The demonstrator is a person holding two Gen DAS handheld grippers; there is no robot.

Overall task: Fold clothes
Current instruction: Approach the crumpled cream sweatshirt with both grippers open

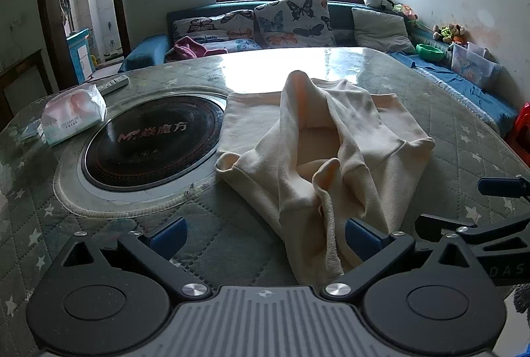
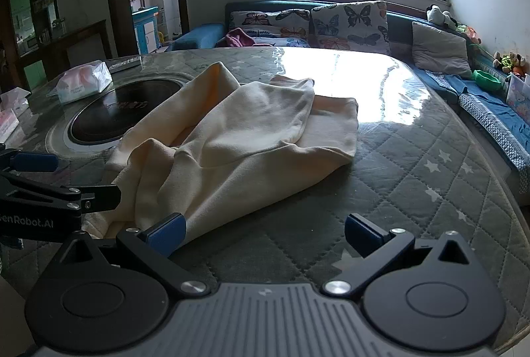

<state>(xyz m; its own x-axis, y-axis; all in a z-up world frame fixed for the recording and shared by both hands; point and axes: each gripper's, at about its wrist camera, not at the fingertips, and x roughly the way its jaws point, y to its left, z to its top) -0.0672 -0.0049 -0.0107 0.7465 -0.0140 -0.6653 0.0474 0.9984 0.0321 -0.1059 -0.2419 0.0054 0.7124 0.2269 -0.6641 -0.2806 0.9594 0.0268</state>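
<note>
A cream garment [image 1: 318, 138] lies crumpled on the quilted table, part flat, part bunched into ridges. In the left wrist view my left gripper [image 1: 265, 239] is open, its right blue pad [image 1: 362, 237] against the garment's near hem, nothing pinched between the fingers. In the right wrist view the same garment [image 2: 238, 141] spreads ahead and to the left. My right gripper [image 2: 265, 236] is open just off the cloth's near edge, with its left pad [image 2: 167, 232] touching the fabric. Each gripper shows at the side of the other's view.
A round black induction cooktop [image 1: 149, 138] is set into the table left of the garment. A tissue pack [image 1: 74, 113] and a remote [image 1: 114, 83] lie beyond it. The table has a glossy cover [image 2: 364, 85]. A sofa with butterfly cushions [image 1: 291, 19] stands behind.
</note>
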